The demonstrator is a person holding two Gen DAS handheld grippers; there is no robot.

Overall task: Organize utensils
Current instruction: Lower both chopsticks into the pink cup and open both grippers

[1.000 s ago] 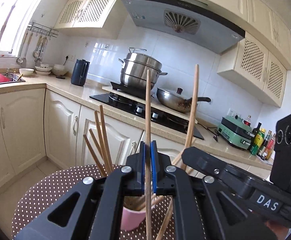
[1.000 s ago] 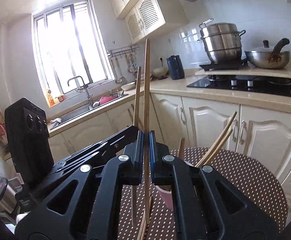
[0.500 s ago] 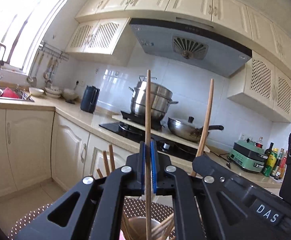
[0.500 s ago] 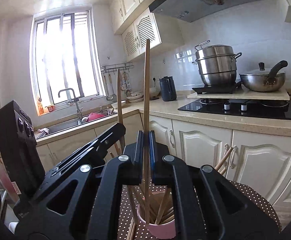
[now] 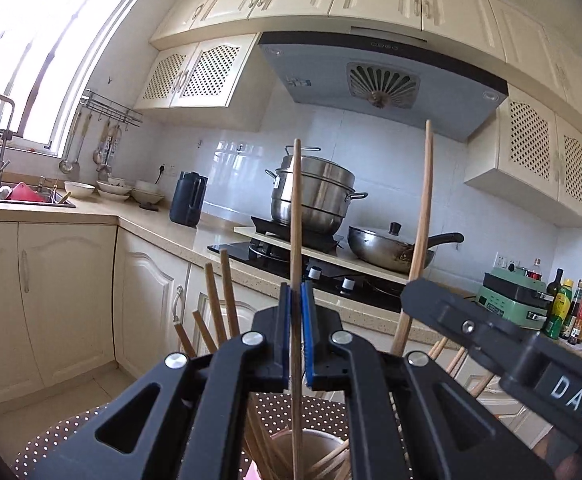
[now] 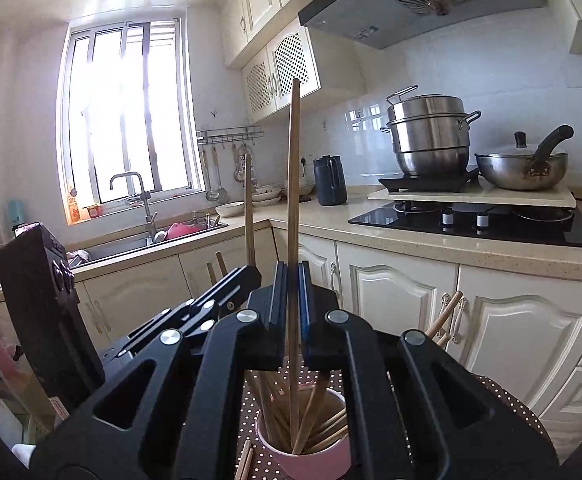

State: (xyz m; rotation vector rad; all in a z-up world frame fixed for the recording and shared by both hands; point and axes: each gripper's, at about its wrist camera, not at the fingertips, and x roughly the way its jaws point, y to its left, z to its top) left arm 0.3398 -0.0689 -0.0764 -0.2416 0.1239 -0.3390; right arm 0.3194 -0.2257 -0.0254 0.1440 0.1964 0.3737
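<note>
The left gripper point(image 5: 295, 336) is clamped shut on one wooden chopstick point(image 5: 295, 240), which stands upright between its blue pads. The chopstick's lower end reaches down into a pink cup point(image 6: 311, 460) directly below.

The right gripper point(image 6: 292, 312) is closed the same way on a second chopstick point(image 6: 293, 184), also upright, its lower end inside the same cup. The two grippers sit close side by side, each holding its stick over the cup.

The cup already holds a loose bundle of chopsticks point(image 6: 323, 428) leaning outward against its rim. It stands on a round table with a brown, white-dotted cloth point(image 6: 503, 404). One more chopstick point(image 6: 245, 460) lies on the cloth just left of the cup.

Behind the table runs a cream kitchen counter point(image 6: 431, 244) with a black stove point(image 6: 471, 222), a steel steamer pot point(image 6: 431, 136), a wok point(image 6: 523, 166), a dark kettle point(image 6: 329, 180) and a sink point(image 6: 139, 240) under a bright window point(image 6: 131, 120).
</note>
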